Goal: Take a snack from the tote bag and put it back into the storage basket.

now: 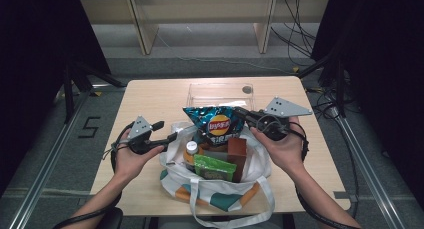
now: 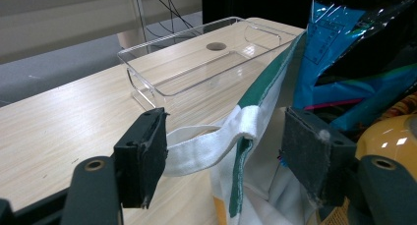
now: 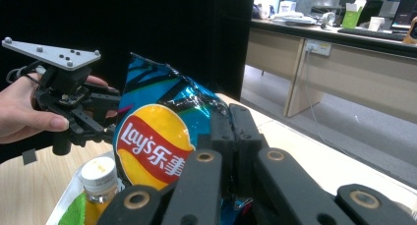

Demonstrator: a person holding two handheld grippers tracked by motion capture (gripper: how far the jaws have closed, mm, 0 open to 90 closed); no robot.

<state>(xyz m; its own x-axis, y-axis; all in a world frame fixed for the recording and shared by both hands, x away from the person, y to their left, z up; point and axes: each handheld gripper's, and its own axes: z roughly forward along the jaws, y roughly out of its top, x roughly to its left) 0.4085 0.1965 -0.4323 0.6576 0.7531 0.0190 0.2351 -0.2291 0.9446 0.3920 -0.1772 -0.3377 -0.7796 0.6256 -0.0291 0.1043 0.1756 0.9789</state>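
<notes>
Chip bag (image 1: 216,123) standing in the tote bag (image 1: 220,191), centre of the high view, on the desk (image 1: 150,96).
Right gripper (image 1: 239,112) fingers pinch the bag's right edge; left gripper (image 1: 172,136) fingers stand wide around the white strap (image 2: 206,144); clear tray (image 1: 220,91) lies behind.

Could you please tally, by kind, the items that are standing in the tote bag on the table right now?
Chip bags: 1, the blue chip bag
Bottles: 1, the white-capped bottle
Green packets: 1, the green packet
Brown boxes: 1, the brown box
Total: 4 items visible in the tote bag; anything deeper inside is hidden.
</notes>
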